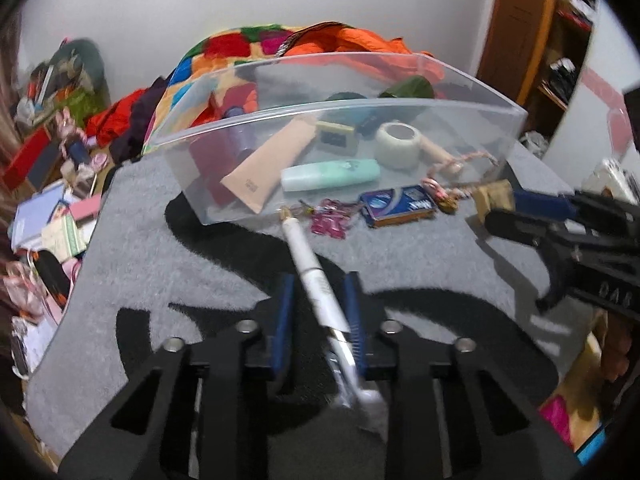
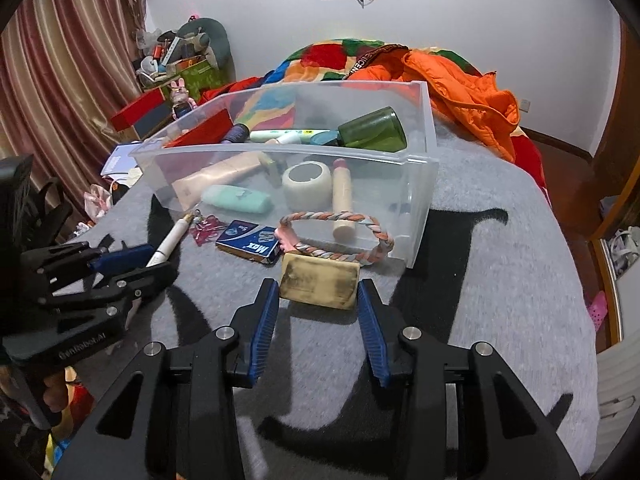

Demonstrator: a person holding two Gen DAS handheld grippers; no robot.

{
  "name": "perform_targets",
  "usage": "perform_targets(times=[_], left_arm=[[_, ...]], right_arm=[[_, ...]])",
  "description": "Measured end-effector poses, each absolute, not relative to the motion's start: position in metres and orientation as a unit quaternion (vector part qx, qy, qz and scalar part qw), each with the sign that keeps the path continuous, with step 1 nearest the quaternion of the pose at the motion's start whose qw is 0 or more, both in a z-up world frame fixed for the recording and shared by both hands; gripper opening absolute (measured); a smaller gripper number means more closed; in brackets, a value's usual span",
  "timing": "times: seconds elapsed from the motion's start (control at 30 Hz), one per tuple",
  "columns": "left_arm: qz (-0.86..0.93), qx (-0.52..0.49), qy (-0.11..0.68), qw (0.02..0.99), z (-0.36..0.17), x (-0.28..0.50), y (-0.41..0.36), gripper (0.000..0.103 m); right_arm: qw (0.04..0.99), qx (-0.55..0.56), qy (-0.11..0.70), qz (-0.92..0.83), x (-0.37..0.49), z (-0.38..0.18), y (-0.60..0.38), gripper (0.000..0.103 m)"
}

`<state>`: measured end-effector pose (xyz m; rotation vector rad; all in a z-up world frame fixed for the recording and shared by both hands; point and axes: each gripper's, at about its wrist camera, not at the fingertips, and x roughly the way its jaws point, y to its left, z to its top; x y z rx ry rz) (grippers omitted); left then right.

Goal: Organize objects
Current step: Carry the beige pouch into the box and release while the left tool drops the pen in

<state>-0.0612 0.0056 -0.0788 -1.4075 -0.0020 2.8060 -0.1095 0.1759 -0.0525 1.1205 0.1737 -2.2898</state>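
My left gripper (image 1: 320,292) is shut on a white pen (image 1: 304,256), which lies slantwise between the blue pads with its gold tip toward the clear plastic bin (image 1: 320,106). In the right wrist view the same gripper (image 2: 148,264) and pen (image 2: 170,240) show at the left. My right gripper (image 2: 318,292) is shut on a tan, scuffed block (image 2: 318,282) just in front of the bin (image 2: 280,152). Beside the block lies a braided rope ring (image 2: 336,236). The bin holds a beige tube, a mint bottle (image 2: 236,200), a tape roll (image 2: 306,184) and a green cup (image 2: 372,128).
On the grey blanket (image 2: 500,280) in front of the bin lie a blue Max box (image 2: 248,242) and a pink trinket (image 2: 206,230). A colourful quilt and an orange jacket (image 2: 460,80) are heaped behind. Boxes and clutter (image 2: 172,64) stand off the bed's left edge.
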Motion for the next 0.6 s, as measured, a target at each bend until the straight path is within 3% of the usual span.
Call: perform_targets(times=[0.07,0.6], left_arm=[[0.894,-0.447,0.004,0.010,-0.077,-0.054,0.007,0.010],[0.911,-0.407,-0.054,0.022,-0.038,-0.026,-0.010,0.010]], right_arm=[[0.292,0.418,0.063,-0.858,-0.106,-0.051,0.176,0.037],[0.322,0.375,0.054,-0.868,-0.084,-0.015,0.166,0.037]])
